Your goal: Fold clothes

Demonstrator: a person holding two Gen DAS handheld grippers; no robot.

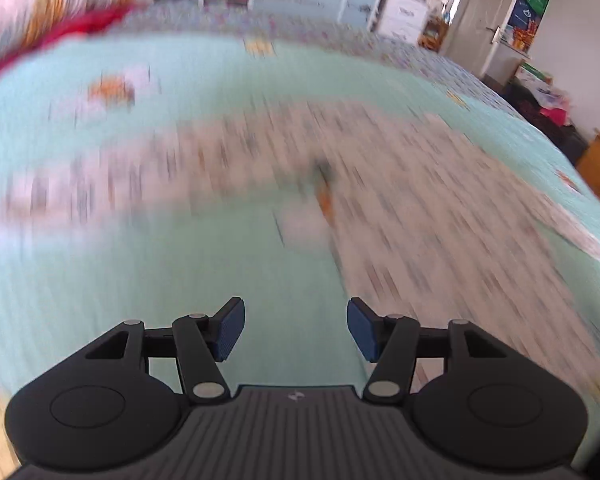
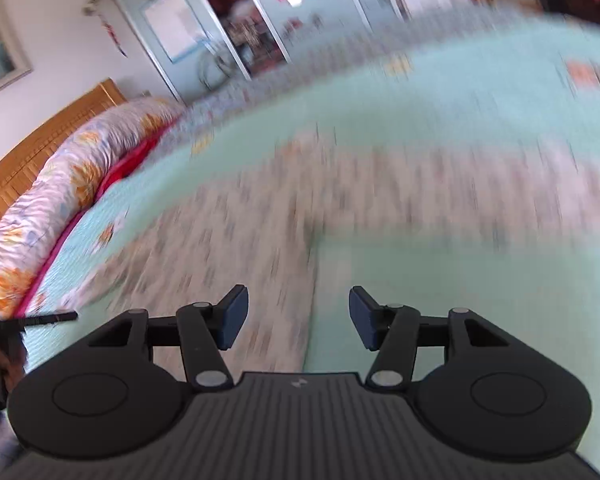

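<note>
Item: pale patterned cloth garment (image 1: 420, 184), flat on mint quilted bedspread (image 1: 180, 280) (blurred); likely light, limp; take by edge. Left gripper (image 1: 296, 330), right gripper (image 2: 298, 318): jaws apart, empty.

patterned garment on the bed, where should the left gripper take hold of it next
Probably the near edge of the patterned garment, from above and slightly from the left: it lies flat on the green bedspread, right of the open left gripper. Blur hides any hem or corner.

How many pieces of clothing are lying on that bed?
1: a pale patterned garment, spread flat on the mint-green bedspread ahead of both open grippers. Heavy blur may hide other pieces.
</note>
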